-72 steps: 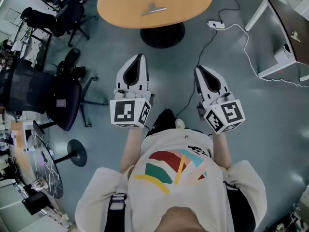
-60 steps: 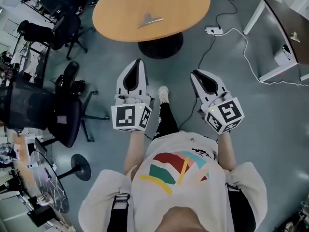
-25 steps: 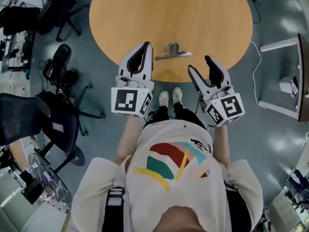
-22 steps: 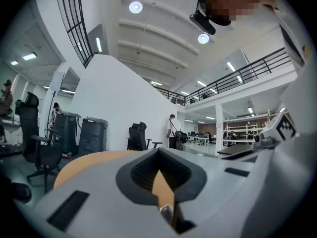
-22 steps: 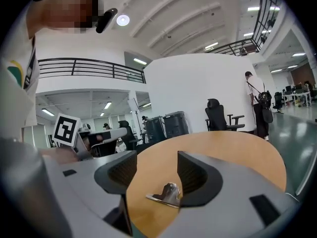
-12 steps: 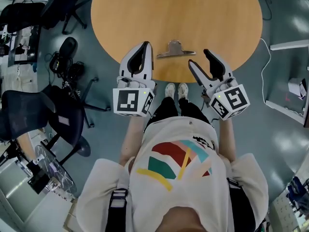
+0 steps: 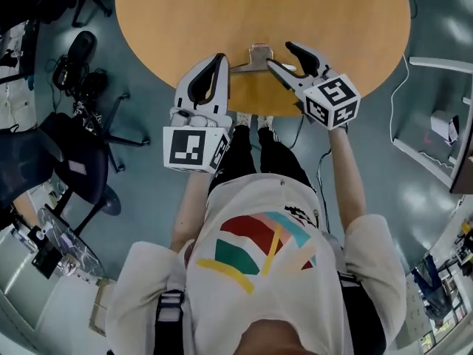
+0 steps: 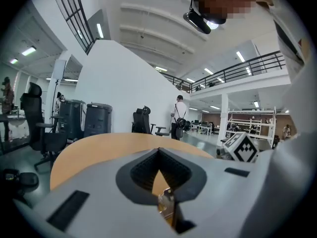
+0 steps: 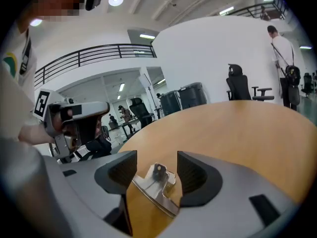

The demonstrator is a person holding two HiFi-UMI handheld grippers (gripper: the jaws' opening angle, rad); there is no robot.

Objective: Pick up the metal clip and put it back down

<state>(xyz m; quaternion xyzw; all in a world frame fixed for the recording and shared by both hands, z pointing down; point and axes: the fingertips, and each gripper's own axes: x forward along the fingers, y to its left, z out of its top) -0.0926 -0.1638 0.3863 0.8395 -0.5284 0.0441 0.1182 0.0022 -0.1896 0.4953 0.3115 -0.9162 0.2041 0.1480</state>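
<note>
At round wooden worktop edge, we see shiny metal clip between parted jaws of right hand-held gripper; left hand-held gripper closed.

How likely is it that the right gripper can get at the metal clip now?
Probably yes. The right gripper is open, its jaws stand either side of the metal clip lying on the table, and nothing shows between them.

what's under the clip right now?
The metal clip lies on the round wooden table near its edge, between the open jaws of the right tool. Only tabletop shows around it; the spot beneath its body is covered.
</note>
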